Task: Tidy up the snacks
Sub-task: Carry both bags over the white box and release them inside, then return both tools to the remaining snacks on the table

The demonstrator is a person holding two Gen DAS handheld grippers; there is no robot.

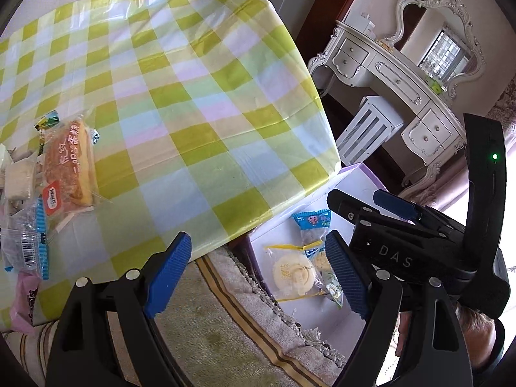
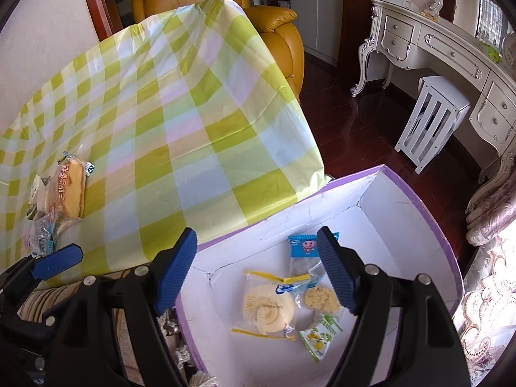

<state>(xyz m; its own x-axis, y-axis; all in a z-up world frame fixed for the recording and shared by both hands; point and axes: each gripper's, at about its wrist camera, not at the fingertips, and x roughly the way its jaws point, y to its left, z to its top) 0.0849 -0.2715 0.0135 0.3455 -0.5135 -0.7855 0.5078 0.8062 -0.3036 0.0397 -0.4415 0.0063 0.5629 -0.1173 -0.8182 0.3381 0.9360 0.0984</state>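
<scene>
The left gripper (image 1: 261,277) hangs over the edge of the green-and-white checked tablecloth (image 1: 180,103), blue ridged jaws wide apart with nothing between them. The right gripper (image 2: 258,272) hovers above the white, purple-rimmed cardboard box (image 2: 429,213), jaws likewise spread and empty. Inside the box lie a round yellow cake in clear wrap (image 2: 269,311), a blue-topped snack packet (image 2: 301,251), a small biscuit pack (image 2: 322,298) and a green sachet (image 2: 321,338). A wrapped sandwich cake (image 1: 69,167) rests on the cloth among other packets
</scene>
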